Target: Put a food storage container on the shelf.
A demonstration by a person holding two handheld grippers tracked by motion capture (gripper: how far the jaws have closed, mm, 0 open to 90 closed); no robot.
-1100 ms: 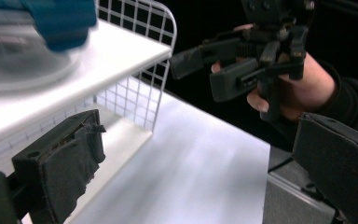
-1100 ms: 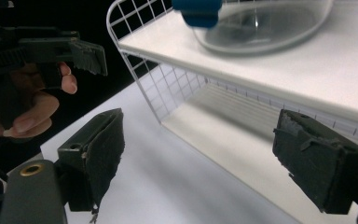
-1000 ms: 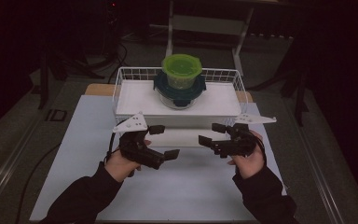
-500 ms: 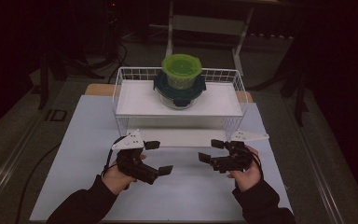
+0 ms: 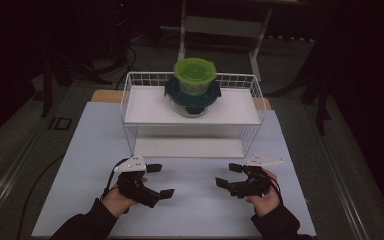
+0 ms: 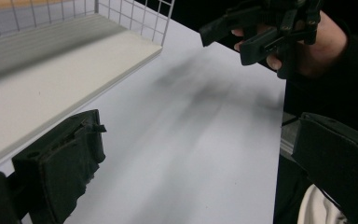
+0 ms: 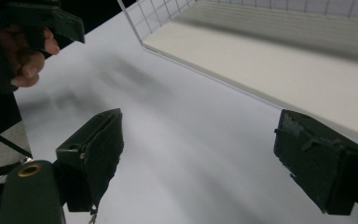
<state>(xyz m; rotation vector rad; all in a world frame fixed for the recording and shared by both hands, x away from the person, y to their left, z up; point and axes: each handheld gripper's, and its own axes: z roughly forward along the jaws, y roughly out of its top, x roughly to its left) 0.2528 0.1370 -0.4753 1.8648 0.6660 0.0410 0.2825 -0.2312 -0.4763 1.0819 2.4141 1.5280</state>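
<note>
On the table: a white sheet covers the top, and a white wire rack stands at the far side.
Rack: it has a top shelf and a low shelf under it. The low shelf is bare.
Tubs: a green-lidded tub sits on top of a dark blue-lidded tub. Both stand in the middle of the top shelf, at the back. They are stacked, so they use little room.
Left gripper: it is on the near side of the table, left of the middle, held in the person's left hand. Its jaws are spread wide and hold nothing.
Right gripper: it is on the near side too, right of the middle, held in the right hand. Its jaws are spread wide and hold nothing.
How they point: each gripper points in at the other, with bare white sheet between them. Both are well apart from the rack and the tubs.
Why so: I think the wide jaws are ready to take hold of something round, like a tub. Two grippers are good for that, one on each side.
Next move, my guess: both would have to go forward and up to the top shelf.
Watch out: the wire rim of the rack is in the way, and the top tub could slide off.
</note>
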